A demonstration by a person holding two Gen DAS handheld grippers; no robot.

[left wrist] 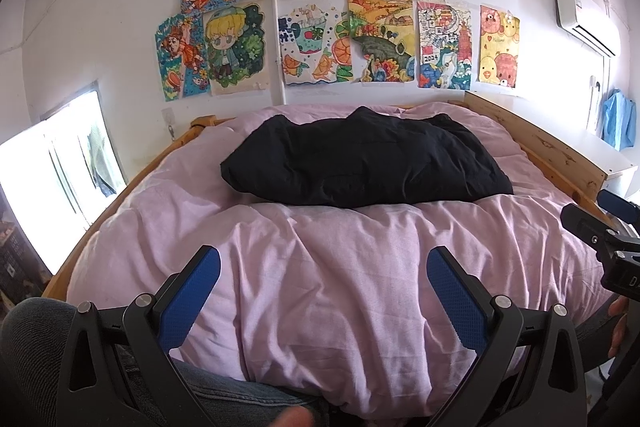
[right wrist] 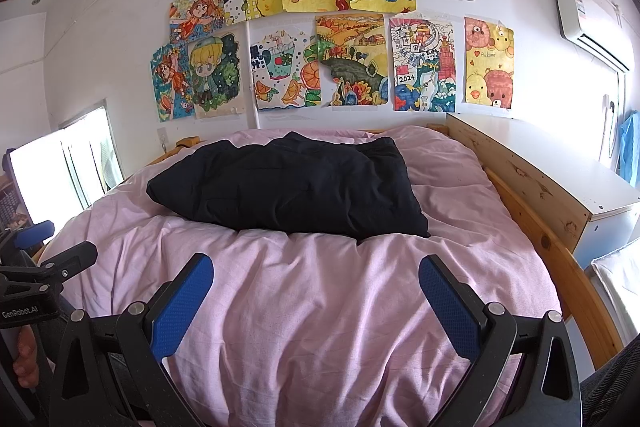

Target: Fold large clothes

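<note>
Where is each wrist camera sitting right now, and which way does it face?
Left wrist: rides the open left gripper, low at the bed's foot, facing the black garment; a knee shows below.
Right wrist: rides the open right gripper, beside it, same heading; fingers show.
Shared: garment, pink duvet, wall drawings.

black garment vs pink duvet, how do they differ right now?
Colour: the garment is black, the duvet pale pink. Extent: the garment is a compact bundle on the far half; the duvet covers the whole bed. Position: the garment lies on top of the duvet. Shared: both are soft and wrinkled, and neither is touched by the open left gripper or right gripper.
</note>
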